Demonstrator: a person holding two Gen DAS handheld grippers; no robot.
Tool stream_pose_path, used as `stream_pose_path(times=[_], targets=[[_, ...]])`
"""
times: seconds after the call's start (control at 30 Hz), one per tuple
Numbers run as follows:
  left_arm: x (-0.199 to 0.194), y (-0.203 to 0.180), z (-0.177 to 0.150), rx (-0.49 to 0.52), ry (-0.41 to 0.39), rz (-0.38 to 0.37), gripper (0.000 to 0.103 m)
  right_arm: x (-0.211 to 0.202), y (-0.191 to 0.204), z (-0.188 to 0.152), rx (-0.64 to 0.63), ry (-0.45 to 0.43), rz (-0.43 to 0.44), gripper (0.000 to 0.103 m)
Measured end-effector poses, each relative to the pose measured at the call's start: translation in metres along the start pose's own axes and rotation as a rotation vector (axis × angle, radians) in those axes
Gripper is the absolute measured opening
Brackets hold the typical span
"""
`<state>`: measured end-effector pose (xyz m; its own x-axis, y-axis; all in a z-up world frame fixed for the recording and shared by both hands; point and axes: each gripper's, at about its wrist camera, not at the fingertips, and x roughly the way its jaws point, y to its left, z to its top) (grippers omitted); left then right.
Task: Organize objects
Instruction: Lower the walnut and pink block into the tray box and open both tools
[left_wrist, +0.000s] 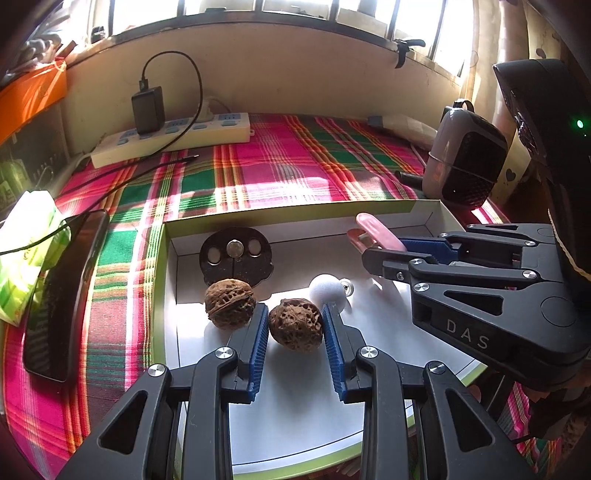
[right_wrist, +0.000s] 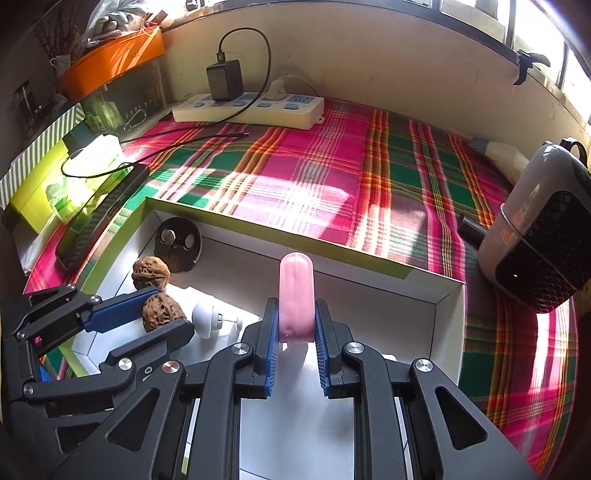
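A: Looking from the left wrist first, the left gripper (left_wrist: 295, 328) has a walnut (left_wrist: 295, 324) between its two blue pads, and both pads touch the shell, so it is clamped on it. This walnut is low inside the white box (left_wrist: 424, 225), near the front; I cannot tell if it rests on the floor. A second walnut (left_wrist: 229, 302) lies just beside, a white ball (left_wrist: 327, 291) is behind.

B: How will the walnut handle?

A: I judge it light, hard and stiff, with a rough shell, so it should not slip. It is round, so the grip must stay across the widest part.

B: And the right wrist view?

A: The right gripper (right_wrist: 296, 325) is closed on a pink clip (right_wrist: 296, 295), held at its lower end, above the box floor. The clip looks like smooth plastic, light, maybe slippery. I would hold it at the flat sides, as now.
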<state>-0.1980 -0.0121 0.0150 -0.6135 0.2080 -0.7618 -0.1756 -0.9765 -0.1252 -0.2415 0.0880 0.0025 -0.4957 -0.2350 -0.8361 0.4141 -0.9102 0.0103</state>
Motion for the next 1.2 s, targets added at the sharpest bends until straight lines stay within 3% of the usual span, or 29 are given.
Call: stream_pose_path(times=[1.2], targets=[[0.0058, -0.0025, -0.0015, 0.008, 0.011, 0.005, 0.028, 0.0075, -0.0029, -0.0032, 0.037, 0.027, 0.009, 0.019]])
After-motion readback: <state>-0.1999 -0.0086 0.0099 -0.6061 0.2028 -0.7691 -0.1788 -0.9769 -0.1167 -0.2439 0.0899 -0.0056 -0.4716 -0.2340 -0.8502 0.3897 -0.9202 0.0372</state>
